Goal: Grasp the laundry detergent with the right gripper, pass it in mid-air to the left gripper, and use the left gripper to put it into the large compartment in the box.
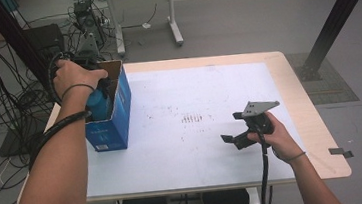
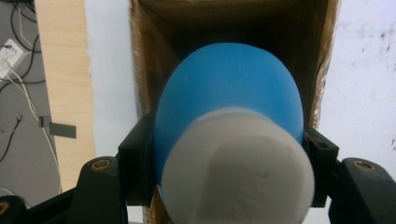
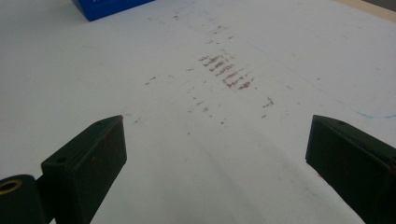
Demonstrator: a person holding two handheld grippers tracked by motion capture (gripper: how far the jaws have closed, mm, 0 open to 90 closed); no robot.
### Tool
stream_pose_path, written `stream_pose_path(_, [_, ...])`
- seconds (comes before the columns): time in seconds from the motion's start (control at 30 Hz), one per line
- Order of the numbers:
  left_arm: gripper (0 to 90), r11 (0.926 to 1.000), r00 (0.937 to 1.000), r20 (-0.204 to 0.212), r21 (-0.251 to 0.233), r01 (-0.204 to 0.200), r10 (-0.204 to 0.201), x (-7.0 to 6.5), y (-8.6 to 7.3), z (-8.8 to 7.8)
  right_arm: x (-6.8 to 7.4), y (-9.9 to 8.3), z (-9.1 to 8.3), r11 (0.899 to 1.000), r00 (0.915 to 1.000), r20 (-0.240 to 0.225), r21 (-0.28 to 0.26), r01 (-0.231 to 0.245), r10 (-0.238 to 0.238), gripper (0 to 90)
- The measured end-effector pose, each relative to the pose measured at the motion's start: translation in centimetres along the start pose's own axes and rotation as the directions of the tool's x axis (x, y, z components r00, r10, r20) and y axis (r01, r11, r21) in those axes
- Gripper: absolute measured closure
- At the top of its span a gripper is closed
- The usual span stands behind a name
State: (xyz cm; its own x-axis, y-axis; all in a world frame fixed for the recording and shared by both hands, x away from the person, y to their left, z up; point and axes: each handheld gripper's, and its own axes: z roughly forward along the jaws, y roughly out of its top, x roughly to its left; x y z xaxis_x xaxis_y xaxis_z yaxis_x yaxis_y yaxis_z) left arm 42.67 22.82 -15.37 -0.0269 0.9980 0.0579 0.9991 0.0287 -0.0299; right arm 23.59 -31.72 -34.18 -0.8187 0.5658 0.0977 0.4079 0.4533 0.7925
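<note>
Close up in the left gripper view, a blue bottle (image 2: 229, 93) with a white cap (image 2: 238, 165) sits clamped between the left gripper (image 2: 229, 158) jaws, hanging in the mouth of the open blue carton (image 1: 119, 105) at the table's (image 1: 299, 95) left edge. Step in hand: lowering bottle into carton; probably not seated yet, base hidden. Next: sink straight, clear the walls, then let go. Right gripper (image 3: 215, 154) rests w/ jaws spread wide, empty, near front-right.
</note>
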Motion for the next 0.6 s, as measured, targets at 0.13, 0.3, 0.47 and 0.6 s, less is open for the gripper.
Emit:
stream_pose_path(0.13, [37.3,1.0000,1.0000,-0.009,0.009,-0.003,0.003,-0.3,0.0,0.7,0.0,-0.1,-0.1,1.000,1.0000,0.002,0.002,-0.004,0.004,5.1])
stream_pose_path(0.3, [37.3,0.9996,1.0000,-0.008,0.027,-0.004,0.005,-0.5,0.2,1.7,0.0,-0.4,-0.2,1.000,0.9999,0.003,0.000,-0.010,0.010,5.1])
stream_pose_path(0.47, [37.4,0.9992,1.0000,-0.004,0.040,-0.001,0.001,-0.5,0.2,2.6,0.0,-0.6,-0.1,1.000,0.9998,0.006,0.005,-0.018,0.018,5.2])
stream_pose_path(0.6, [37.3,0.9989,1.0000,-0.004,0.046,-0.007,0.007,-0.5,0.2,3.0,0.0,-0.7,-0.1,1.000,0.9998,0.004,0.006,-0.020,0.020,5.3])
